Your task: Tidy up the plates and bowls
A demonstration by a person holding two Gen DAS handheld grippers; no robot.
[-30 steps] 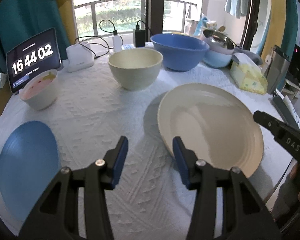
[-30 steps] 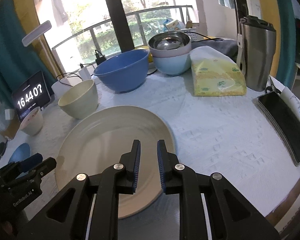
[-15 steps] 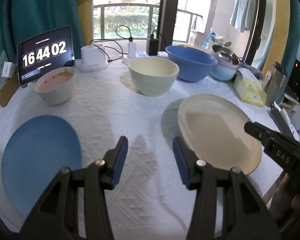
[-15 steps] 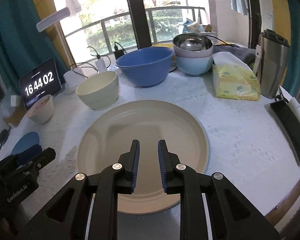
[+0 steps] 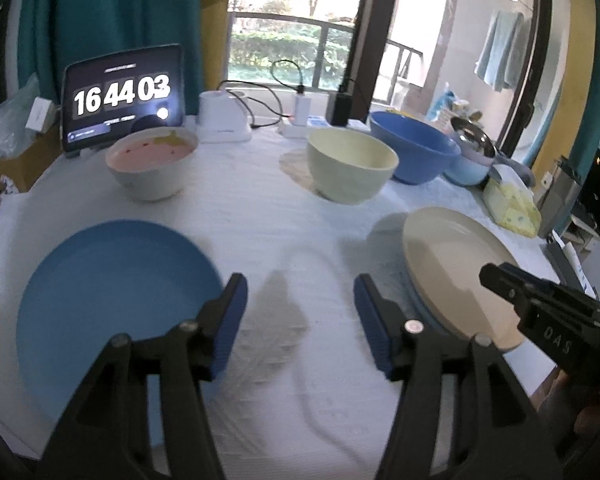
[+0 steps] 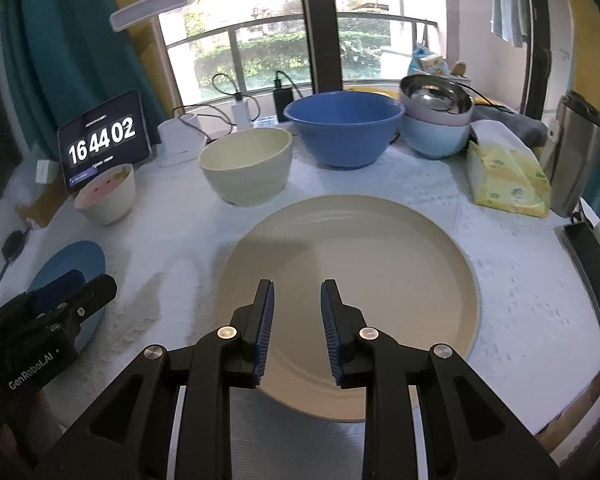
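Note:
A cream plate lies on the white cloth, right below my right gripper, which is open and empty over its near half. The plate also shows at the right of the left wrist view. A blue plate lies at the left, just beside my open, empty left gripper; it shows small in the right wrist view. Behind stand a cream bowl, a big blue bowl, a pink-lined bowl and stacked bowls.
A tablet clock, chargers and cables stand at the back. A yellow tissue pack, a steel flask and a dark phone sit at the right edge.
My right gripper has opened from nearly shut. My left gripper has swung left, so the blue plate has come more into its view.

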